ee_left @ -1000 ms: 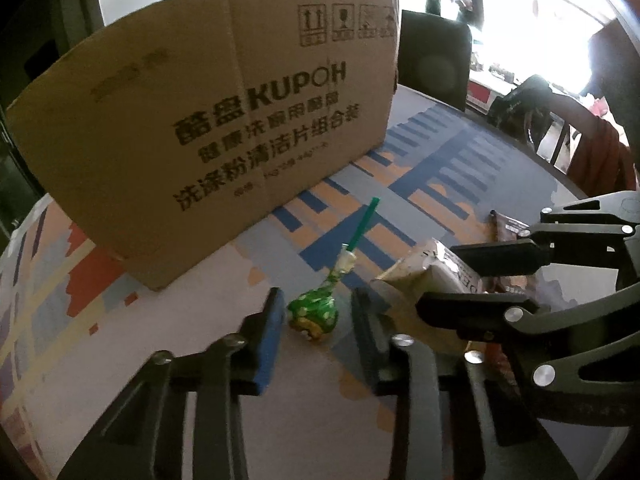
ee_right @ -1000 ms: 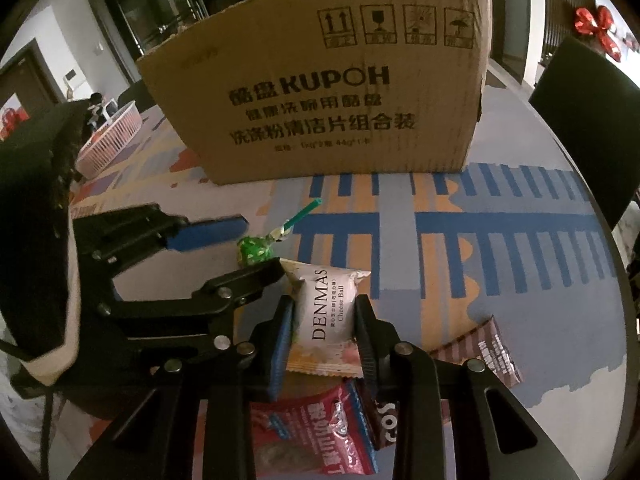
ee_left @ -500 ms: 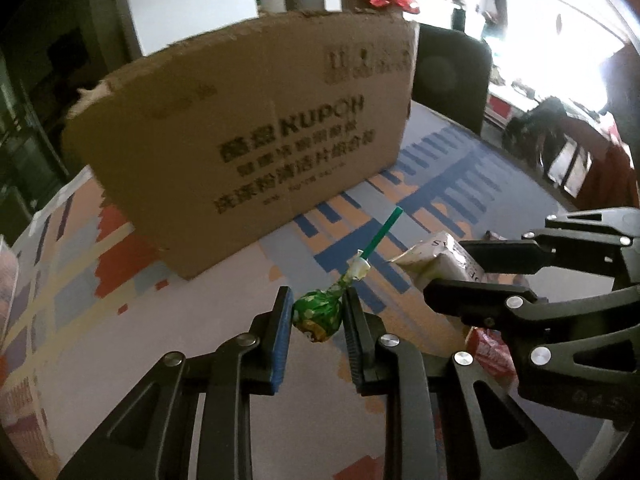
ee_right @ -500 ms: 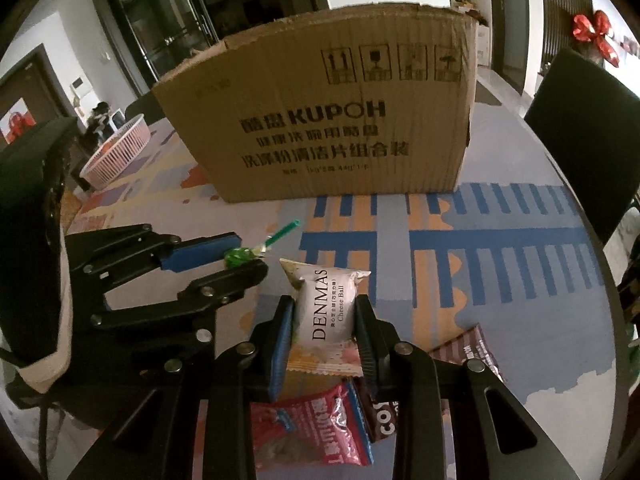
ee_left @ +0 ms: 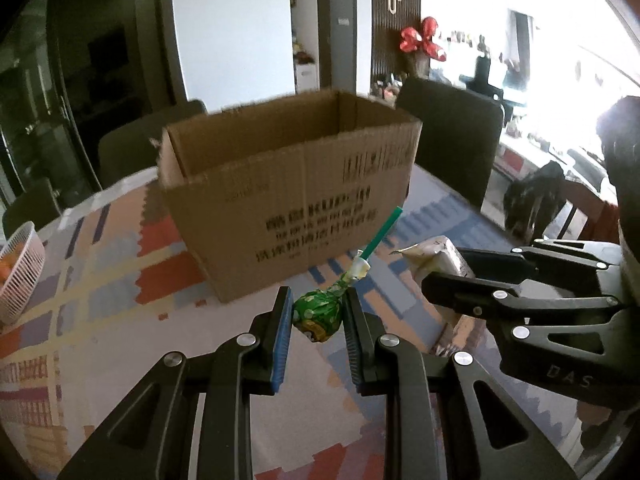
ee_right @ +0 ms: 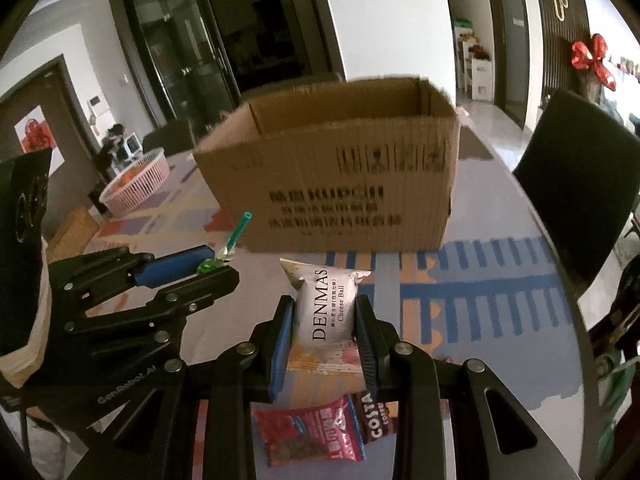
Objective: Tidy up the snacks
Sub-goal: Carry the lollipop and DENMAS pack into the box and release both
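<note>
My left gripper (ee_left: 316, 314) is shut on a green-wrapped lollipop (ee_left: 318, 312) whose green stick (ee_left: 380, 234) points up and right toward the box. My right gripper (ee_right: 325, 320) is shut on a white DENMAS cheese ball packet (ee_right: 330, 308), held upright above the table. An open cardboard box (ee_left: 288, 196) with printed lettering stands just beyond both grippers; its open top (ee_right: 340, 108) shows in both views. In the right wrist view the left gripper (ee_right: 204, 266) sits at left with the lollipop (ee_right: 210, 265). In the left wrist view the right gripper (ee_left: 448, 272) holds the packet (ee_left: 436, 258) at right.
A red snack packet (ee_right: 308, 432) and a brown COSTA packet (ee_right: 376, 420) lie on the patterned tablecloth (ee_right: 460, 292) beneath my right gripper. A pink basket (ee_right: 136, 180) with orange items stands at the far left. Dark chairs (ee_right: 576, 184) ring the table.
Both grippers have risen off the table with their snacks, so the box's open top now shows. The left gripper closed on the lollipop and lifted it.
</note>
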Demonstrator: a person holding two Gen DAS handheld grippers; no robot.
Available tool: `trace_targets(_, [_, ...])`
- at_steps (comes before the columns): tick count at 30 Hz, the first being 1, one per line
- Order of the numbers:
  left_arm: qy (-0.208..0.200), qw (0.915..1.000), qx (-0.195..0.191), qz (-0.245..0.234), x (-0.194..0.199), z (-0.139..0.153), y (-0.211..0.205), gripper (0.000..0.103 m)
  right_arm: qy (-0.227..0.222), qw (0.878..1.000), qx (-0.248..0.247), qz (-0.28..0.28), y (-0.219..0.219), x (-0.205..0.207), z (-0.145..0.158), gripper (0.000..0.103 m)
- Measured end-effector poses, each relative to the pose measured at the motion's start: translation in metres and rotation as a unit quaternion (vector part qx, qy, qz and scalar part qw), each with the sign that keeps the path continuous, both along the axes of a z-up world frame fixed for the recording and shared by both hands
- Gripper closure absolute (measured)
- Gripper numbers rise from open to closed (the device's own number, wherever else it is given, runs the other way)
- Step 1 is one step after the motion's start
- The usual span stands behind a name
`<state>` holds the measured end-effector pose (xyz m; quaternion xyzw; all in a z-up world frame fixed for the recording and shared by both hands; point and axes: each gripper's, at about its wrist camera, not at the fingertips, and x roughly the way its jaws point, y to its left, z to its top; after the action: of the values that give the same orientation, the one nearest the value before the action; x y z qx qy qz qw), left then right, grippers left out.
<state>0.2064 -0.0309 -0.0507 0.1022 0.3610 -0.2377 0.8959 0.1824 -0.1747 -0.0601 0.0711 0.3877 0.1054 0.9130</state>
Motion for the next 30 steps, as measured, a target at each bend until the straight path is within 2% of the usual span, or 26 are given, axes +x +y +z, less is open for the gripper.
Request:
trace_targets(16, [-0.072, 0.9966, -0.032, 0.024, -0.003, 0.074, -0.009, 0.078, -0.100, 0.995, 0.014, -0.011, -0.025, 0.006, 0.074, 0.072])
trace_targets(23, [-0.092, 0.9943, -0.039, 0.037, 0.015, 0.098, -0.008, 0.078, -0.127, 0.992, 0.003, -0.003, -0.028, 0.024, 0.102, 0.072])
trace_targets(30, [-0.085, 0.9940, -0.044, 0.053, 0.052, 0.108, -0.002, 0.078, -0.134, 0.991, -0.012, 0.013, -0.023, 0.051, 0.120, 0.072])
